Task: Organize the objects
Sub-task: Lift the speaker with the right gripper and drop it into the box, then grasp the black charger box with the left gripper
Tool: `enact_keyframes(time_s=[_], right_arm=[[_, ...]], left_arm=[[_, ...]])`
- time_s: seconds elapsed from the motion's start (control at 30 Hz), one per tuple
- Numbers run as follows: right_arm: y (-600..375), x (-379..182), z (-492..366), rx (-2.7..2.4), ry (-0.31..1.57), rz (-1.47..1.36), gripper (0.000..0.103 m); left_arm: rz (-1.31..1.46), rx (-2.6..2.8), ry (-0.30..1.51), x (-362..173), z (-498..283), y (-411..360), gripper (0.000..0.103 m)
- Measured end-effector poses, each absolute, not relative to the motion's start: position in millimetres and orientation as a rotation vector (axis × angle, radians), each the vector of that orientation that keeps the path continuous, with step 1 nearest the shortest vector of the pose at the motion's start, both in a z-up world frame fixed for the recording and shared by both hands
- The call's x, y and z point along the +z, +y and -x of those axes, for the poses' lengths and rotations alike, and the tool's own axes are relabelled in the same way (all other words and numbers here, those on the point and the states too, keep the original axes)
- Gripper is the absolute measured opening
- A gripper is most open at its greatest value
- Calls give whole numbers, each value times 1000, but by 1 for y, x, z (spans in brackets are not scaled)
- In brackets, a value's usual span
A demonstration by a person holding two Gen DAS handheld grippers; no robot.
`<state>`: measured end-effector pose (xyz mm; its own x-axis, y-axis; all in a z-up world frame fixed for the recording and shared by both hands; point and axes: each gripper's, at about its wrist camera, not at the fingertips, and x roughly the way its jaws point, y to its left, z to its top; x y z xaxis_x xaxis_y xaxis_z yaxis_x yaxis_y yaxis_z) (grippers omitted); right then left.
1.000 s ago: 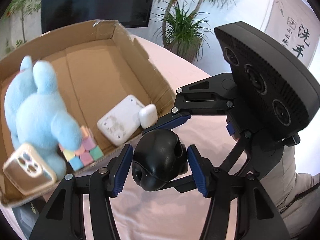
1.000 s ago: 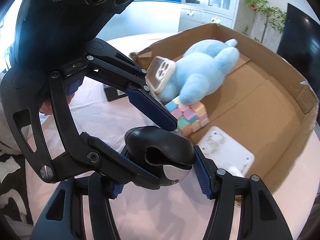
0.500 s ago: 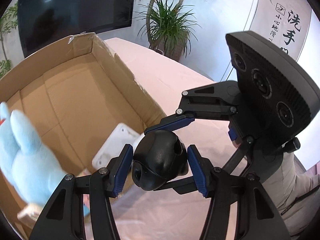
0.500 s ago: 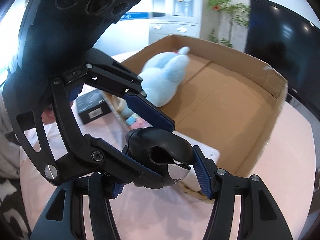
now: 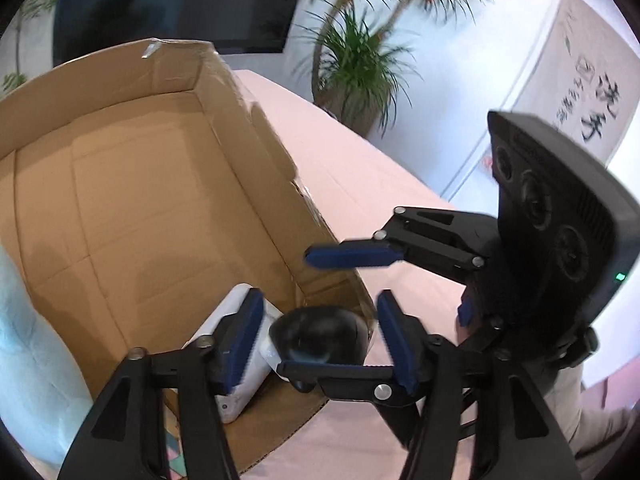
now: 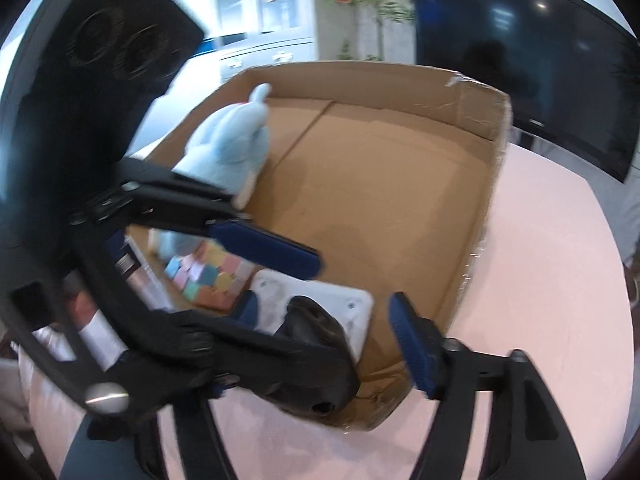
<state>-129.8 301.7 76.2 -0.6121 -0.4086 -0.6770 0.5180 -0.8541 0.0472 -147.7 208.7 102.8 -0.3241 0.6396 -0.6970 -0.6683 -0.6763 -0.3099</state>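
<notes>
Over a pink worktop (image 5: 360, 168), the left hand-held gripper (image 5: 320, 336) and the right hand-held gripper (image 6: 324, 336) meet above the near corner of an open cardboard box (image 5: 132, 184). A rounded black object (image 5: 320, 336) sits between both pairs of blue pads with a gap on either side; both sets of jaws have just been opening and stand apart, gripping nothing. The right hand-held gripper crosses in front of the left one, its upper finger (image 5: 352, 256) reaching over the box wall. Just beyond the pads, inside the box, lies a white flat device (image 6: 320, 304); farther left lie a pastel cube (image 6: 208, 276) and a light-blue plush toy (image 6: 236, 144). A potted palm (image 5: 356, 60) and a dark screen (image 6: 520, 52) stand behind.
</notes>
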Motion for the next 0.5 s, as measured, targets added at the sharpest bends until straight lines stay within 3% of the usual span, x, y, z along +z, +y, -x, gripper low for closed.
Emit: enact_keyframes(time_s=[0.07, 0.17, 0.33, 0.5], right_arm=[[305, 80, 131, -2439, 187, -953, 83], [306, 87, 128, -2446, 174, -929, 87], [292, 103, 116, -2461, 216, -901, 101], [258, 112, 104, -2422, 335, -843, 102]], left_arm=[[1031, 2095, 28, 109, 140, 200, 79], [982, 2145, 10, 123, 121, 179, 83], [983, 2270, -57, 137, 90, 112, 101], [1003, 2441, -113, 132, 57, 27, 102]])
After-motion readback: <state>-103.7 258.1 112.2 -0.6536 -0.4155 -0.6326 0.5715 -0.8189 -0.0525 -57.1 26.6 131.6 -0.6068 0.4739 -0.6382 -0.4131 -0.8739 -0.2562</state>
